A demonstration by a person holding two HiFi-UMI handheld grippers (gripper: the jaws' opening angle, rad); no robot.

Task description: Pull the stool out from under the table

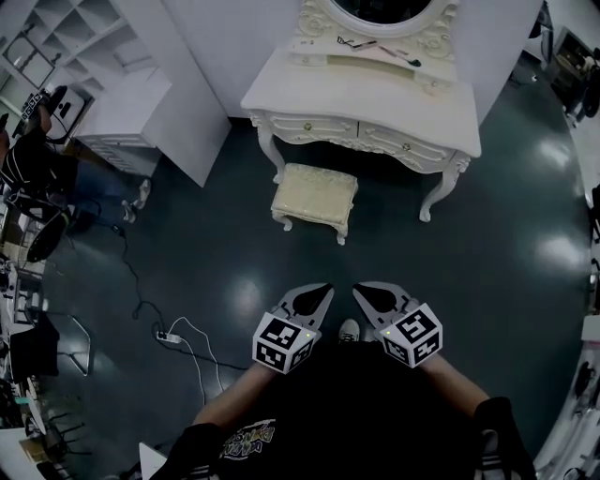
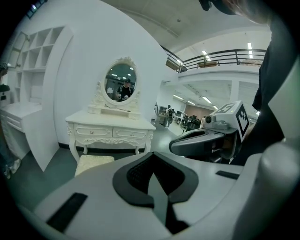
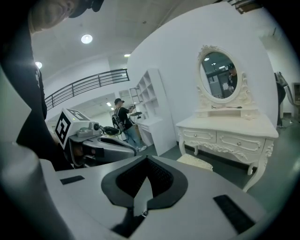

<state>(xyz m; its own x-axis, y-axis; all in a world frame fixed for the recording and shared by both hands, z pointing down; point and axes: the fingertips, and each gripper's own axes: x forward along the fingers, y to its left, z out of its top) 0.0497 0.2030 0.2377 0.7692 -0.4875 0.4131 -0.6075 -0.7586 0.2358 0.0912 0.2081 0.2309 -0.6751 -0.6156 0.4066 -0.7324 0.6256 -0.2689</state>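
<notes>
Nearest the person, the left gripper (image 1: pixel 325 289) and the right gripper (image 1: pixel 358 289) hang side by side over the dark, glossy floor (image 1: pixel 487 216). Each has its jaws pressed together with nothing between them, and both are well apart from any furniture. Beyond them stands the low rectangular stool with a cream upholstered seat and white carved legs (image 1: pixel 315 194). It sits on the floor in front of the left half of the ornate white dressing table with two drawers and curved legs (image 1: pixel 375 98). Its far edge is at or just under the table's front edge, and most of the seat shows in the open. Its long axis runs side to side, roughly parallel to the table's front and turned a little off it, so one long side faces the person. Behind the table rises an oval mirror in a white carved frame (image 1: pixel 380 9). As I judge it, the pull has not yet begun: neither gripper touches the stool, so reaching it, taking hold, and drawing it away from the table all remain.
</notes>
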